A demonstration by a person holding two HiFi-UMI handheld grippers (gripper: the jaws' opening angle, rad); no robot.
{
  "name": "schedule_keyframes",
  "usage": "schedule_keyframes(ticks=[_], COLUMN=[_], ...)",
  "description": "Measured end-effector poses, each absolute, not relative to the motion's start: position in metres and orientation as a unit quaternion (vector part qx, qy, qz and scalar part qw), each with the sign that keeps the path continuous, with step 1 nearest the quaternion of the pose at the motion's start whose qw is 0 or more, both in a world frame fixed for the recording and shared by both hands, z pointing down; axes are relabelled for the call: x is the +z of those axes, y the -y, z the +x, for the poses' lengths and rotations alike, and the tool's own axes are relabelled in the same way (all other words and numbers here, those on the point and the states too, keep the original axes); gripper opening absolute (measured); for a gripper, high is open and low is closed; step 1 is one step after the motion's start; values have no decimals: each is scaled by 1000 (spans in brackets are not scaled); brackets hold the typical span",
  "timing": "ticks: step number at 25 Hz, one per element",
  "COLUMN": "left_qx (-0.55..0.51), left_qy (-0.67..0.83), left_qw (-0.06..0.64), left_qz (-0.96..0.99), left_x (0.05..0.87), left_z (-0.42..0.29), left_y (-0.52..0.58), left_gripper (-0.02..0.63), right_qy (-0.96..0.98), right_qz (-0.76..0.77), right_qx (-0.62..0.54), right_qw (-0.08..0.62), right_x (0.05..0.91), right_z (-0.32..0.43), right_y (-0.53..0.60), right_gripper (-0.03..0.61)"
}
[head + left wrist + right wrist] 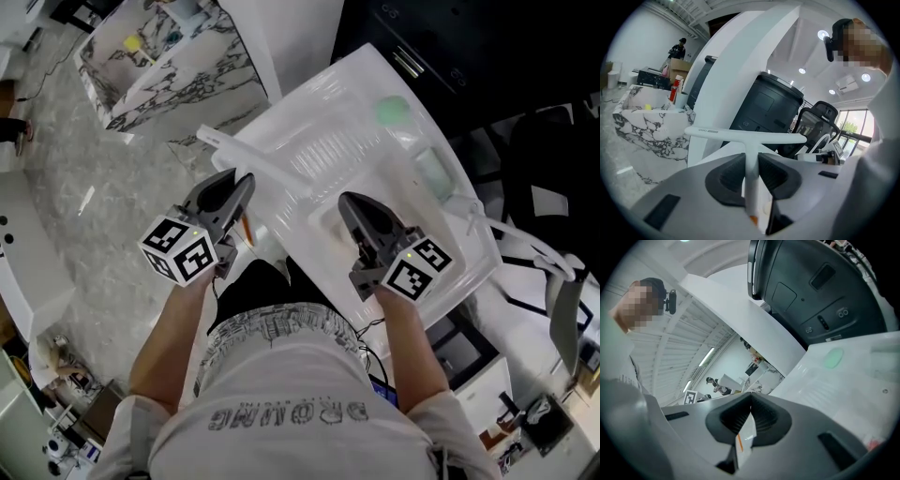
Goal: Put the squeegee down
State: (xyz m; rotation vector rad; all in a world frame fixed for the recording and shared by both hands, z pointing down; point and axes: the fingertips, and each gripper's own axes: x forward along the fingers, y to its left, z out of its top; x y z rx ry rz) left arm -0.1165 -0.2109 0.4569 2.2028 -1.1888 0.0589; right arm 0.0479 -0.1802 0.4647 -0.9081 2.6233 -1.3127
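Left gripper (751, 161) clamps a white plastic T-shaped squeegee (745, 136), its grey label (708, 131) illegible; right gripper (750, 404) sits closed, empty.

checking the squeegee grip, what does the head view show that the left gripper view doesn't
Only the head view: the right gripper over the glossy white surface with its green patch, and the person's forearms.

Only the left gripper view: the squeegee stem clamped between the jaws just below its crossbar, a black office chair and a distant person.

Both: the left gripper, the white squeegee it holds, and the marble-patterned counter.
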Motion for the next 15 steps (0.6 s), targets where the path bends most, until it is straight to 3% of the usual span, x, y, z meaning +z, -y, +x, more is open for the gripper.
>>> schedule_keyframes(ticks=[15], left_qx=[81], left_qy=[455], left_qw=[343], left_qz=[818], left_x=[518], left_z=[-121], left_y=[230], left_gripper=[95], right_qy=[-839], right_qz=[-322], right_qx=[-438], right_qw=[30], right_x=[485], right_z=[53], right_y=[187], right_gripper=[8])
